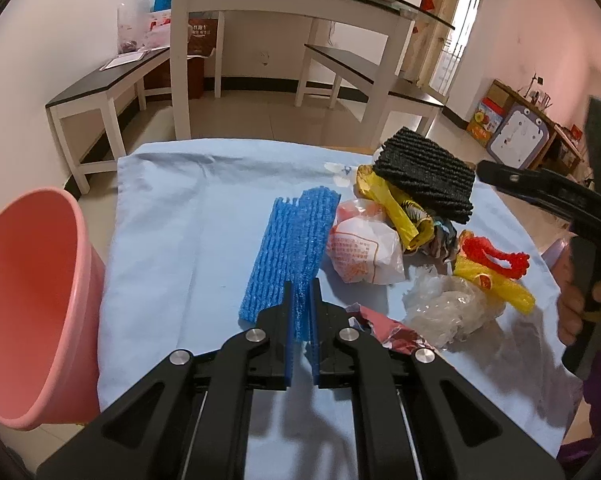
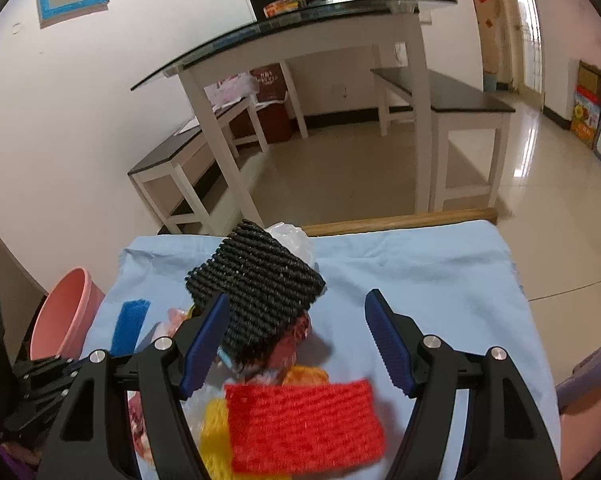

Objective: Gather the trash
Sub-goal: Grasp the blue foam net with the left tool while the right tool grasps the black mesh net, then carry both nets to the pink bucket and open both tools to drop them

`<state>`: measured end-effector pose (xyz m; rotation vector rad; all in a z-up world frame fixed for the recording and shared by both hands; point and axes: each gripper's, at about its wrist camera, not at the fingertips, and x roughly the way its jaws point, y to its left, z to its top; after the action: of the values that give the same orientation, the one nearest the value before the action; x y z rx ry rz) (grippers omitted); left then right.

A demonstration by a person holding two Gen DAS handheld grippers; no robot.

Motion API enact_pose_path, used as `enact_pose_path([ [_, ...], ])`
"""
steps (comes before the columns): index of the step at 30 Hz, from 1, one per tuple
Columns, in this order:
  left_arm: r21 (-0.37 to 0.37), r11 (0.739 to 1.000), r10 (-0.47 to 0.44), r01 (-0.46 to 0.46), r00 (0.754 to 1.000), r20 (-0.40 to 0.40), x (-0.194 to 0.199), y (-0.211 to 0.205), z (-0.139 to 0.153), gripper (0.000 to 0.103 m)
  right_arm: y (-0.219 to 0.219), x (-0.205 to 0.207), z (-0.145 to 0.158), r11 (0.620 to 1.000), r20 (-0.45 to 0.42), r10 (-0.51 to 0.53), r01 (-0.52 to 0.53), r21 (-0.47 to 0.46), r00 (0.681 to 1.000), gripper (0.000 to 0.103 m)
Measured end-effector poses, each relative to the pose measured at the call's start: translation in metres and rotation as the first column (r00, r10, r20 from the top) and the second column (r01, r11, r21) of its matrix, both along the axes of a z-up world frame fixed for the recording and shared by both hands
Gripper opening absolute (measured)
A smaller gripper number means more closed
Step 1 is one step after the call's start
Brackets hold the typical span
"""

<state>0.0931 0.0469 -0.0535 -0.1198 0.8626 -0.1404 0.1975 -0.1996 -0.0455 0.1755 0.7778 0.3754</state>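
While nearly all trash waits | left hand-held gripper (image 1: 302, 300) clamps blue foam net (image 1: 292, 252) | right hand-held gripper (image 2: 296, 340) gapes wide | pink bin (image 1: 32, 304) looks empty

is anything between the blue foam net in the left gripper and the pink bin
Nothing visible. The left gripper is shut on the near end of the blue foam net, and only bare blue cloth lies between it and the pink bin at the table's left edge. The other trash sits on the opposite side.
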Motion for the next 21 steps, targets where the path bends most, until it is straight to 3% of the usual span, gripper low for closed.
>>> enact_pose_path([
  [6, -0.005, 1.000, 0.000, 0.000, 1.000, 0.008, -0.003, 0.002, 0.002, 0.006, 0.007, 0.021, -0.012, 1.000, -0.045, 0.029, -0.030, -0.003, 0.999, 0.069],
  [11, -0.010, 1.000, 0.009, -0.009, 1.000, 0.016, -0.006, 0.004, 0.003, 0.006, 0.014, 0.021, -0.014, 0.999, -0.060, 0.053, -0.053, 0.001, 0.997, 0.026],
  [13, -0.011, 1.000, 0.013, -0.012, 1.000, 0.022, -0.008, 0.005, 0.005, 0.006, 0.015, 0.015, -0.011, 0.999, -0.052, 0.053, -0.052, 0.008, 0.997, 0.017],
  [21, -0.025, 0.999, 0.035, -0.033, 0.997, 0.070, -0.022, 0.011, 0.020, 0.006, 0.015, -0.025, 0.022, 0.999, 0.057, 0.047, -0.047, 0.011, 0.997, 0.012],
])
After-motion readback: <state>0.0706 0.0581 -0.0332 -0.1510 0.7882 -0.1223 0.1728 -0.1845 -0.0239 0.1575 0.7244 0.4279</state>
